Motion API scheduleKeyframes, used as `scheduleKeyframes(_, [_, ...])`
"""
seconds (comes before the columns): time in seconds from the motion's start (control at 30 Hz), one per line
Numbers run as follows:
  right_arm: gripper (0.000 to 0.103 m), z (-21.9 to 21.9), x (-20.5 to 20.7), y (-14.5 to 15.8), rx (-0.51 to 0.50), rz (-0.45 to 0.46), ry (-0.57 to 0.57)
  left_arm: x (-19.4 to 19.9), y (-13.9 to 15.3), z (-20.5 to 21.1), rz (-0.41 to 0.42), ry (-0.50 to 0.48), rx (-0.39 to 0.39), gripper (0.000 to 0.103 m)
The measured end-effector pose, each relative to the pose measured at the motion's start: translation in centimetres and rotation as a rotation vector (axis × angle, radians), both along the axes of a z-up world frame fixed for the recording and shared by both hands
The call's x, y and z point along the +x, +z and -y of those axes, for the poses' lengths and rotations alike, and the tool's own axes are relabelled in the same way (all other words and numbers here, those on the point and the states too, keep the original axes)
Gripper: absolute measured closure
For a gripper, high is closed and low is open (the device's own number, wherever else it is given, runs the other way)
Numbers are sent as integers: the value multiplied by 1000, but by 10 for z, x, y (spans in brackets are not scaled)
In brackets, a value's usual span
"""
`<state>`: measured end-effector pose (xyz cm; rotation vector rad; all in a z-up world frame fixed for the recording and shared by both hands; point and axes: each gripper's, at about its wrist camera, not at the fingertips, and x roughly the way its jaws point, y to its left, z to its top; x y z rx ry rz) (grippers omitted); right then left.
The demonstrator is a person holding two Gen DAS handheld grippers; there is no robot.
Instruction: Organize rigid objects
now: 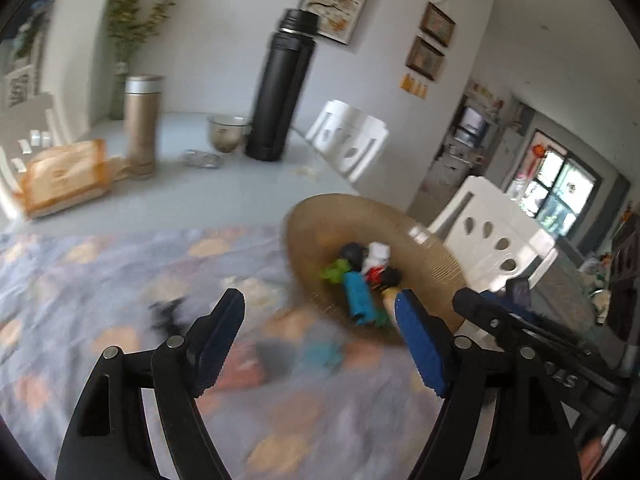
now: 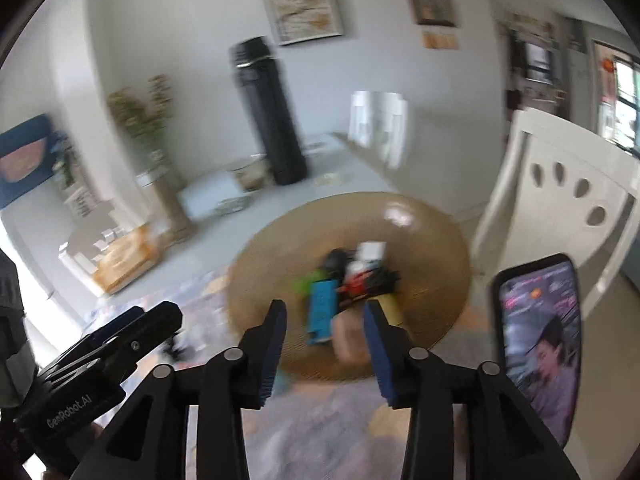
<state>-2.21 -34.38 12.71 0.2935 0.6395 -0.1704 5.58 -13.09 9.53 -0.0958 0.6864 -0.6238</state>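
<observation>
A round woven tan plate (image 1: 320, 220) (image 2: 280, 248) sits on the patterned cloth and holds several small toys: a blue block (image 1: 358, 296) (image 2: 322, 308), a green piece (image 1: 334, 272), a red and white piece (image 1: 376, 264) and a black one (image 2: 384, 280). A small black toy (image 1: 166, 314) lies blurred on the cloth left of the plate. My left gripper (image 1: 320, 320) is open and empty, above the cloth near the plate's near edge. My right gripper (image 2: 326, 336) is open and empty over the plate's near edge. Both views are motion-blurred.
A tall black flask (image 1: 280, 88) (image 2: 268, 116), a gold flask (image 1: 140, 124), a glass bowl (image 1: 228, 132) and a bread bag (image 1: 64, 176) stand on the grey table behind. White chairs (image 1: 496, 248) (image 2: 560, 200) flank the right edge. A phone (image 2: 540, 344) is mounted at the right.
</observation>
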Motion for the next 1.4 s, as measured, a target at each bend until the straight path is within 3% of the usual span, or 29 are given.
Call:
scheduleKeyframes(0.07, [42,-28,-7,0,-18,11,80,-14,-3,-28,9,57,27,26])
scheduleKeyframes(0.27, [42,-106,-14,-34,-93,-37,260,-31,-42,-88,-34,222,104,19])
scheduleKeyframes(0.37, [42,-127,-11,-67,-134,-77,292,-31,-75,-105,-58,310,193,20])
scheduleKeyframes(0.47, [42,-133,-10,-96,-138,-119,301,-34,-91,-108,-61,338,233,20])
scheduleKeyframes(0.57, [42,-126,-9,-106,-96,-129,300,-35,-89,-98,-24,318,257,19])
scheduleKeyframes(0.7, [42,-114,-3,-111,-26,-145,293,-39,-94,-77,0,286,380,18])
scheduleKeyframes(0.8, [42,-110,1,-115,-1,-177,286,-45,-95,-71,30,262,417,14])
scheduleKeyframes(1.13, [40,-91,0,-116,88,-165,238,-39,-96,-83,-20,285,373,13])
scheduleKeyframes(1.4, [40,-60,-1,-118,199,-151,143,-41,-95,-74,-17,230,382,13])
